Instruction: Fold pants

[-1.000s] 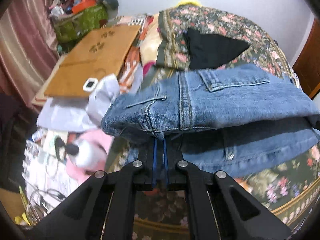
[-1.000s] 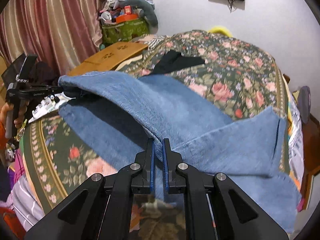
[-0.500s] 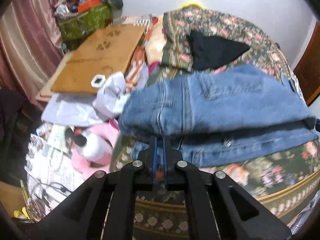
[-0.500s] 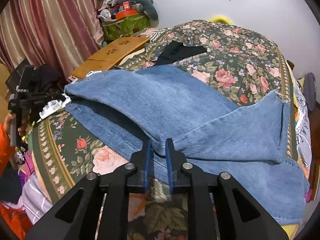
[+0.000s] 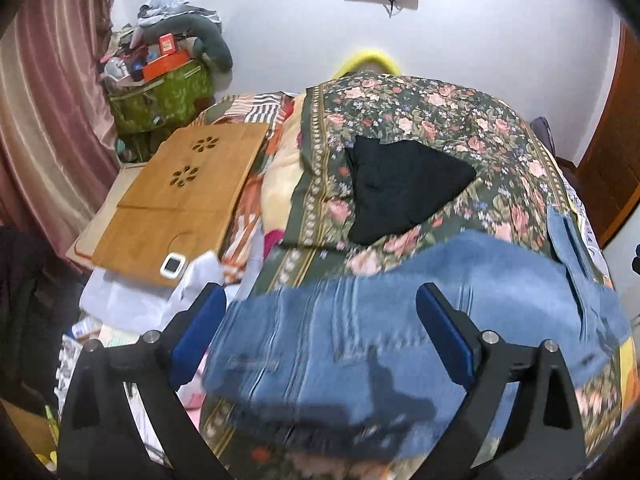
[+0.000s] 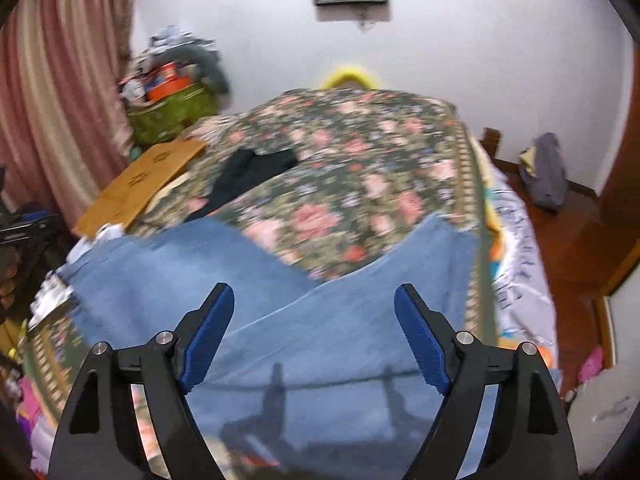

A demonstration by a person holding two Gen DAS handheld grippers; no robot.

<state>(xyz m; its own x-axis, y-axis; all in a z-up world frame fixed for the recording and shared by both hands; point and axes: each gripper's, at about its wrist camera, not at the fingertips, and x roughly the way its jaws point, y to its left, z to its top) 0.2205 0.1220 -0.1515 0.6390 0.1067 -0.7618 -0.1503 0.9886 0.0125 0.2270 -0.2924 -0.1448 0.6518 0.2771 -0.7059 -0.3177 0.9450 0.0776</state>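
The blue jeans (image 5: 400, 320) lie folded in layers on the floral bedspread (image 5: 420, 120), near its front edge. My left gripper (image 5: 320, 300) is wide open above the waistband end and holds nothing. In the right wrist view the jeans (image 6: 320, 320) spread across the front of the bed with a leg end turned up toward the right. My right gripper (image 6: 314, 300) is wide open above them and empty. Both views are motion blurred.
A black garment (image 5: 400, 184) lies on the bedspread behind the jeans. A wooden lap desk (image 5: 180, 196) and loose clutter sit to the left of the bed. A green bag (image 5: 160, 92) piled with things stands by the curtain. The left gripper shows at the right wrist view's left edge (image 6: 24, 232).
Both grippers have opened and let go of the jeans. Both have lifted and pulled back, so the views tilt up toward the far wall. The jeans have dropped flat onto the bed.
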